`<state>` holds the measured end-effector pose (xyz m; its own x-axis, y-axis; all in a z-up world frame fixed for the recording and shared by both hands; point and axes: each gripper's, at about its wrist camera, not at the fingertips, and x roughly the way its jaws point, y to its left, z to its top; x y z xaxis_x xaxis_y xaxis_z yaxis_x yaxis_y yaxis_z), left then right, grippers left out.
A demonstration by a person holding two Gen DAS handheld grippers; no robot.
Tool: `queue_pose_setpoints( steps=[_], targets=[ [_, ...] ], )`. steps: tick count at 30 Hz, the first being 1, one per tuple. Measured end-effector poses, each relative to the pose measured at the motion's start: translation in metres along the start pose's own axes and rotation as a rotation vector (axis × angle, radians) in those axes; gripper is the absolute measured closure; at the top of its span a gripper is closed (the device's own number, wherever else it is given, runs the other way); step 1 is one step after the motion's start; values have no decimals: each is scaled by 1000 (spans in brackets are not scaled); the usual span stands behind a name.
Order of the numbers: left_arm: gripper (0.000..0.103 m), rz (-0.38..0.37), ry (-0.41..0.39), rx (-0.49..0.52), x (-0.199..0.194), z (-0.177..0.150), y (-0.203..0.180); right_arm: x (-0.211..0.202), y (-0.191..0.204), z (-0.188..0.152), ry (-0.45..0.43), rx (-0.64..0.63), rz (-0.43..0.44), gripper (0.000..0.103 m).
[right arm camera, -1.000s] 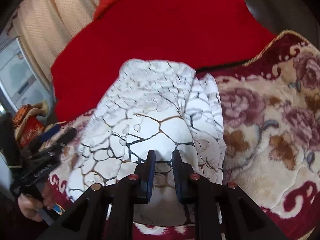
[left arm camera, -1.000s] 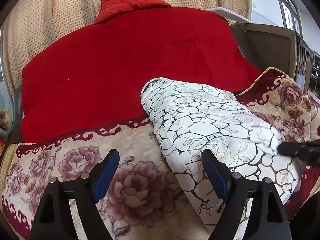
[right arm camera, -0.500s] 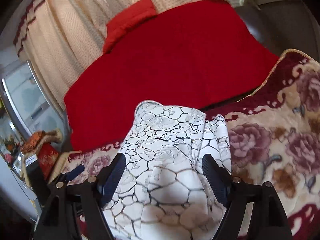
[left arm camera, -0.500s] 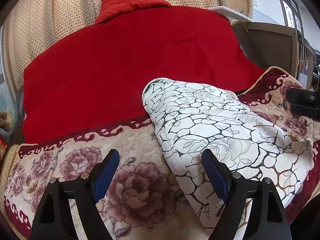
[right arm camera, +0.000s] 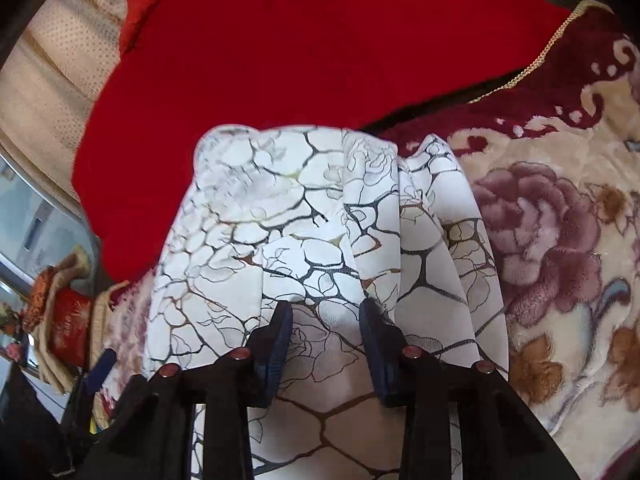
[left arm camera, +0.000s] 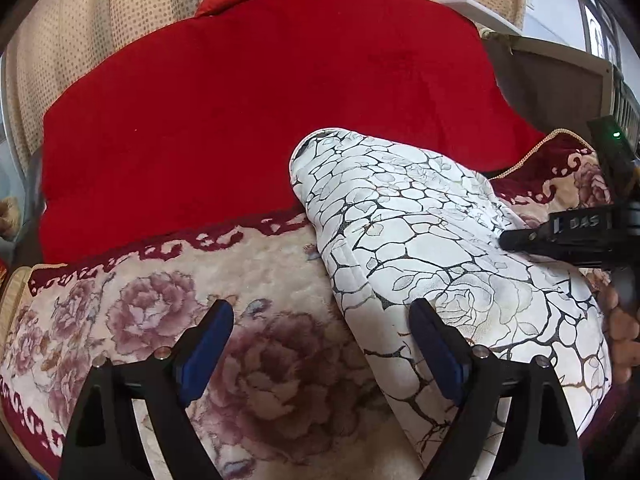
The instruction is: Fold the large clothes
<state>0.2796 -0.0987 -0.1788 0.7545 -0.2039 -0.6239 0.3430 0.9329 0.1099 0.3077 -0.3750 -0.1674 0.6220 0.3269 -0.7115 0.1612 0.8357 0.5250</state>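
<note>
Fingers of left gripper [left arm camera: 320,344] spread wide, holding nothing, low over floral blanket [left arm camera: 168,320] w/ garment's left edge between them. Fingers of right gripper [right arm camera: 324,320] partly apart, straddling a raised ridge of white crackle-print garment [right arm camera: 280,216]; not clamped, contact unclear. Garment already a narrow multi-layer bundle, lying mid-bed, far end against red cover [left arm camera: 240,100]. Probably most folds done; left: maybe one more fold lengthwise, tidy offset layers on right side.

floral blanket [left arm camera: 168,320] – white garment [left arm camera: 420,240], red blanket [left arm camera: 260,100] atop
</note>
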Motion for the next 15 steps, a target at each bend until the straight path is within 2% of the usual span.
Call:
queue_pose_setpoints(
  steps=[5,9,10,12,15],
  targets=[
    [14,29,-44,18,-12,1,-5,-35,1,0,-99,-33,79,62],
    [14,34,-93,13,-24,5,-5,-58,-2,-2,-158,-51,124,53],
    [14,33,-102,8,-26,5,-5,-64,-3,-2,-170,-54,135,53],
    [14,28,-107,-3,-28,7,-3,-70,-3,-1,-184,-62,140,44],
    [14,23,-107,-7,-29,7,-1,-75,-7,4,-187,-52,138,42]
  ],
)
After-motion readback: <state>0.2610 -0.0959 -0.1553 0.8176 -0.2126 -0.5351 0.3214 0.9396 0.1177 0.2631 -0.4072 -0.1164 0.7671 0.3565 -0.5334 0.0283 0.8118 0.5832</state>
